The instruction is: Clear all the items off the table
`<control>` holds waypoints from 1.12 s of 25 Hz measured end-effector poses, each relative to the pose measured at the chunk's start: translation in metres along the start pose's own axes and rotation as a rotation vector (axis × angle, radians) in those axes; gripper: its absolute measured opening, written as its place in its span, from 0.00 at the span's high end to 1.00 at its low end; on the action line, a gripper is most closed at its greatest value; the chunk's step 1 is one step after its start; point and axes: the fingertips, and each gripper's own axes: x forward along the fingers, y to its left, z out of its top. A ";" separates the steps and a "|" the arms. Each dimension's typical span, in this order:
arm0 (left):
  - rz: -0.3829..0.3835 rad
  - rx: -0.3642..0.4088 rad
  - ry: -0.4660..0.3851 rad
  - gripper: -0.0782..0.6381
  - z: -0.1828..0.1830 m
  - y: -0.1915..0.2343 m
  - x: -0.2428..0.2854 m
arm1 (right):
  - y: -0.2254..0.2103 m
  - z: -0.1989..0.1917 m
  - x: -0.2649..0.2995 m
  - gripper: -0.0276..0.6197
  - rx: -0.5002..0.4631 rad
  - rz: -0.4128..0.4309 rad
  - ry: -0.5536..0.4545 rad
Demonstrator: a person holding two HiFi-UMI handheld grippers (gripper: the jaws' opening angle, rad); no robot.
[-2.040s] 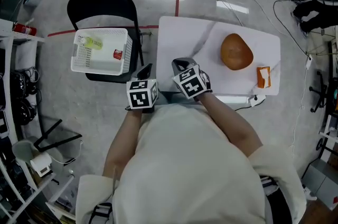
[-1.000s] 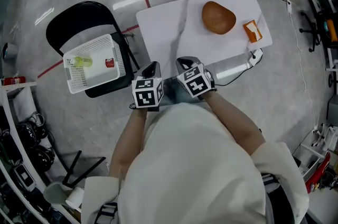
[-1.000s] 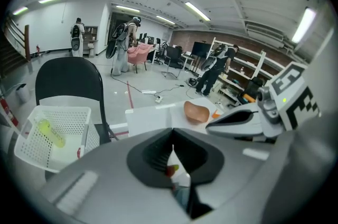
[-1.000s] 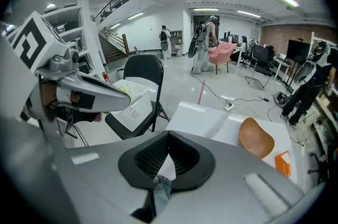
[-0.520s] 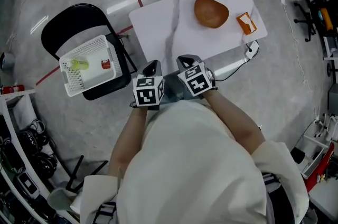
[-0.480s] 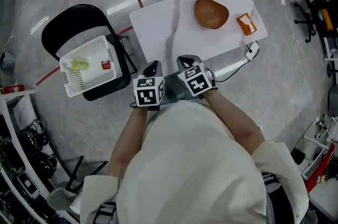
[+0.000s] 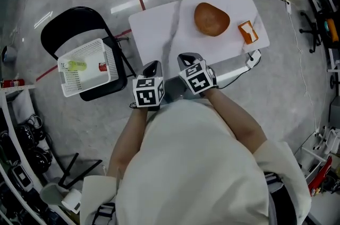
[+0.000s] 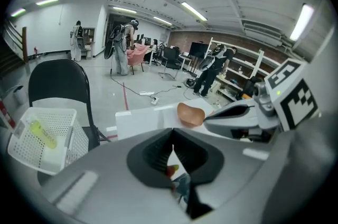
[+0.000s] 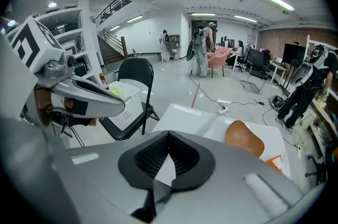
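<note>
Two things lay on the white table (image 7: 154, 33): a rounded brown item (image 7: 211, 19) near the far edge and a small orange packet (image 7: 247, 32) just beside it, towards the right corner. The rest of the tabletop was bare.

At the near edge, close to the person's body, the left gripper (image 7: 153, 66) and right gripper (image 7: 186, 58) sat side by side, well short of both things. Each had its jaws pressed together at the tips. The right held nothing. In the gap behind the left's tips showed a red and green speck, too small to identify.

Off the table's left side stood a black chair (image 7: 69, 19) carrying a white basket (image 7: 87, 80) with a yellow-green item (image 7: 74, 65) and a red item (image 7: 102, 66) inside.

The step in hand was probably a reach for the brown item. To do it well, the jaws should part before arriving. Its domed, smooth-looking surface may slip, so a low grip across its narrowest width seems safest. The flat packet likely needs pinching at one edge.
</note>
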 end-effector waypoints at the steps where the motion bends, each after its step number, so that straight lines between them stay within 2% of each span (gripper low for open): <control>1: 0.004 -0.007 0.000 0.88 0.002 -0.003 0.003 | -0.006 0.000 0.000 0.96 -0.005 0.004 0.001; 8: 0.022 -0.040 0.010 0.88 0.012 -0.027 0.030 | -0.049 -0.008 -0.002 0.96 -0.030 0.024 0.008; 28: 0.009 -0.033 0.073 0.88 0.046 -0.100 0.133 | -0.189 -0.034 0.004 0.96 0.078 0.003 0.038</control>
